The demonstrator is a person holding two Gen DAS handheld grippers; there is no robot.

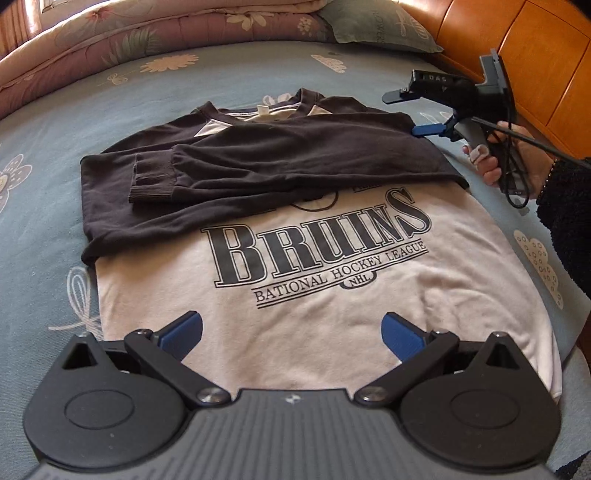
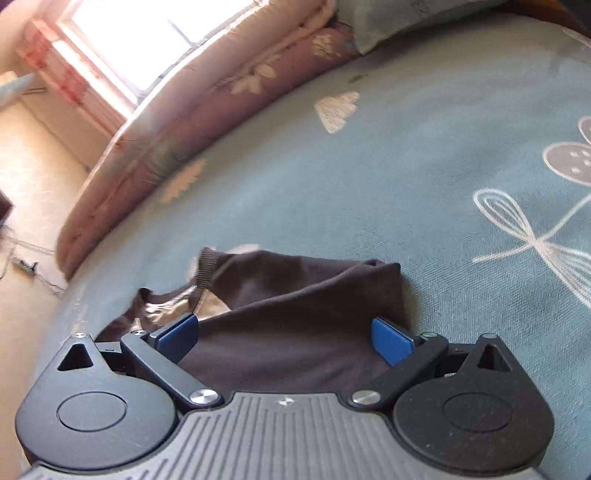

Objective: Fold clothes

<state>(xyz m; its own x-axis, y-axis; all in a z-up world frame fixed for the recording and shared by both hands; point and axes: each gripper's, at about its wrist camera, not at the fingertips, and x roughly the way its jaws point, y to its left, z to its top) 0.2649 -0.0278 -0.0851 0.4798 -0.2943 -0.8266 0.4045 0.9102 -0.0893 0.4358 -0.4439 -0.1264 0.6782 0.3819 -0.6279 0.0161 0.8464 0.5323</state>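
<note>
A sweatshirt lies flat on the bed, its white body (image 1: 314, 295) printed with "BRUINS" and both black sleeves (image 1: 258, 166) folded across the chest. My left gripper (image 1: 291, 332) hovers open over the white hem area with nothing between its fingers. My right gripper (image 1: 410, 112), held by a hand (image 1: 491, 162), sits at the shirt's far right shoulder. In the right wrist view that gripper (image 2: 286, 332) is open, with the black shoulder fabric (image 2: 295, 306) lying between its blue fingers (image 2: 391, 339), not pinched. The collar (image 2: 203, 273) shows just beyond.
The blue flower-print bedsheet (image 1: 55, 229) surrounds the shirt. A rolled pink floral quilt (image 1: 129, 40) and a grey pillow (image 1: 380, 26) lie along the far side. A wooden headboard (image 1: 535, 66) stands at right. A window (image 2: 147, 29) and floor (image 2: 29, 184) show beyond the bed.
</note>
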